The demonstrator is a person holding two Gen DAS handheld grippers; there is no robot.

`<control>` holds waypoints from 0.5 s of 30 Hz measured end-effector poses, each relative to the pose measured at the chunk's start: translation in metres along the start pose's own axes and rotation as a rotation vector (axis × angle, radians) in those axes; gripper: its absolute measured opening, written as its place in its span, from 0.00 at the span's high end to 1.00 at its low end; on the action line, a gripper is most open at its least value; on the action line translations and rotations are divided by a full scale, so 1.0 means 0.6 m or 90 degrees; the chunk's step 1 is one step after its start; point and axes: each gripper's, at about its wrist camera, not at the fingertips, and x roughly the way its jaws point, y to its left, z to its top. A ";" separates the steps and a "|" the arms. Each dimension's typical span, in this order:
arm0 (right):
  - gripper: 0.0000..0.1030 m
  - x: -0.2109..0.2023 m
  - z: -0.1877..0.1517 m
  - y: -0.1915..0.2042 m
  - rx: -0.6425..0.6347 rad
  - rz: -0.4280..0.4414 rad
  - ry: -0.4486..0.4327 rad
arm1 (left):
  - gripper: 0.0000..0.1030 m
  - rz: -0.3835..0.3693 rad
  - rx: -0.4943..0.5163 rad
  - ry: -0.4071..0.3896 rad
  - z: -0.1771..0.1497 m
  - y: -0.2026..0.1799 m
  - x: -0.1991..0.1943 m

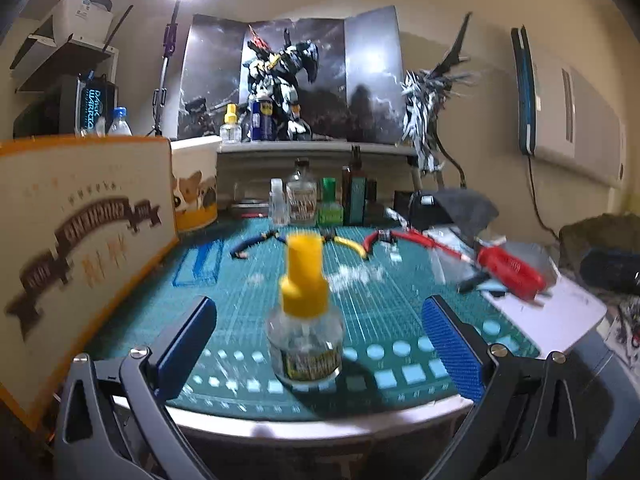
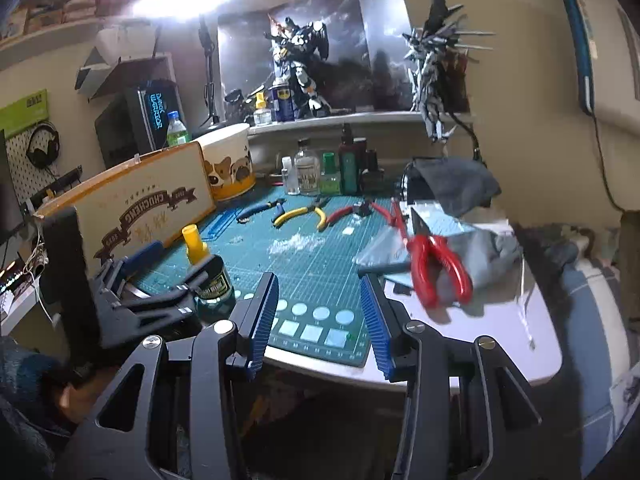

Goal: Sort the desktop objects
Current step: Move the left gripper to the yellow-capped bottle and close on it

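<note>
A clear bottle with a yellow cap (image 1: pixel 305 320) stands upright on the green cutting mat (image 1: pixel 372 304) near its front edge. My left gripper (image 1: pixel 318 332) is open, its blue pads on either side of the bottle and apart from it. In the right wrist view the bottle (image 2: pixel 208 272) sits behind the left gripper's finger. My right gripper (image 2: pixel 318 312) is open and empty over the mat's front edge. Red-handled scissors (image 2: pixel 438 270) lie on grey cloth to the right. Blue (image 2: pixel 262 208), yellow (image 2: pixel 300 214) and red (image 2: pixel 352 210) pliers lie at the mat's middle back.
A tall printed box (image 1: pixel 80 240) stands along the mat's left side, with a round dog-print tub (image 1: pixel 196 184) behind it. Several bottles (image 1: pixel 316 196) line the back. A blue clear case (image 1: pixel 200 266) lies on the mat. Grey cloth and a dark box (image 2: pixel 444 188) sit at the back right.
</note>
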 end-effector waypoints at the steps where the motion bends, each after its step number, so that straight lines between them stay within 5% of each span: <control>1: 0.61 0.003 -0.005 0.000 0.003 0.002 0.003 | 0.00 0.000 0.001 -0.004 -0.008 -0.003 0.002; 15: 0.61 0.007 -0.041 -0.005 0.024 -0.011 0.020 | 0.04 0.023 0.018 -0.036 -0.056 -0.014 0.044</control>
